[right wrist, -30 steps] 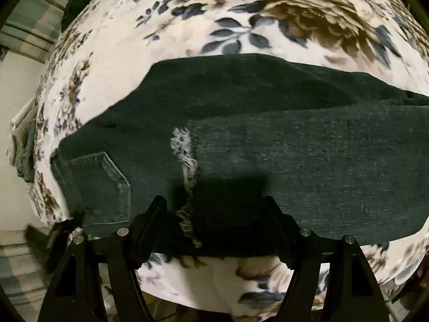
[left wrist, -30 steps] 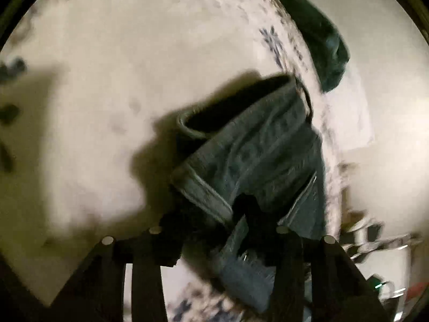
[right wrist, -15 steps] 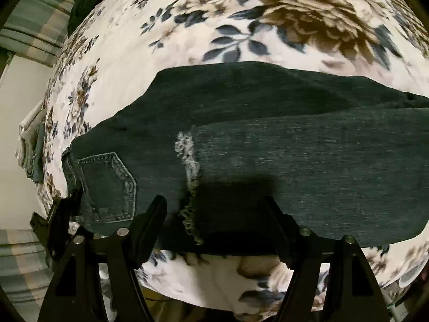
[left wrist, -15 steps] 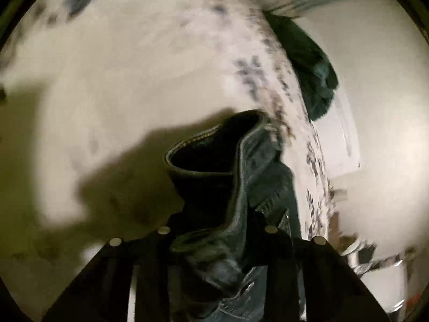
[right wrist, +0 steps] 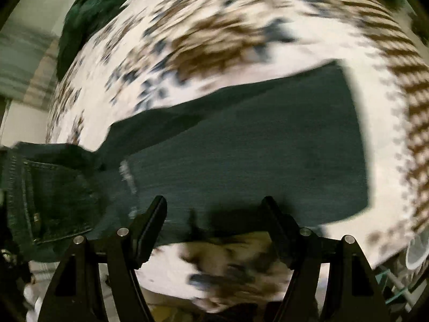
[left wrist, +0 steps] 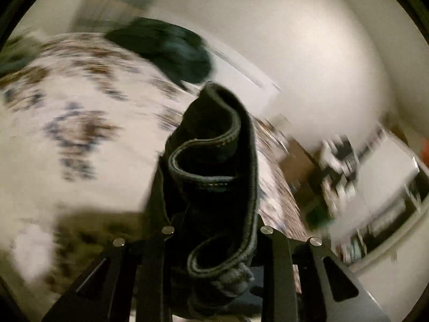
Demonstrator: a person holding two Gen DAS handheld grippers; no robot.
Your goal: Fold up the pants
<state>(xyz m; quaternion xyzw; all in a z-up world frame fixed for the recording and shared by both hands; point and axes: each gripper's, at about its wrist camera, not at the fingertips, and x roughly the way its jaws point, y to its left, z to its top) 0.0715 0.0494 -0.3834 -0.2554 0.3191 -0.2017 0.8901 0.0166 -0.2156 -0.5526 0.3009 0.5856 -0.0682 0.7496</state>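
My left gripper (left wrist: pixel 214 230) clamped on the pants (right wrist: pixel 241 155) waistband, my right gripper (right wrist: pixel 214 214) wide apart over the folded legs, floral bedspread (right wrist: pixel 241 26) beneath, dark cloth (left wrist: pixel 166 48), perhaps clothing, at 11 o'clock.

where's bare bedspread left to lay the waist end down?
Free: floral bedspread beyond the jeans' far edge, and the strip right of the fold. Crowded: dark clothes pile at the far-left corner. Left gripper grips the waistband; right gripper open at the near edge.
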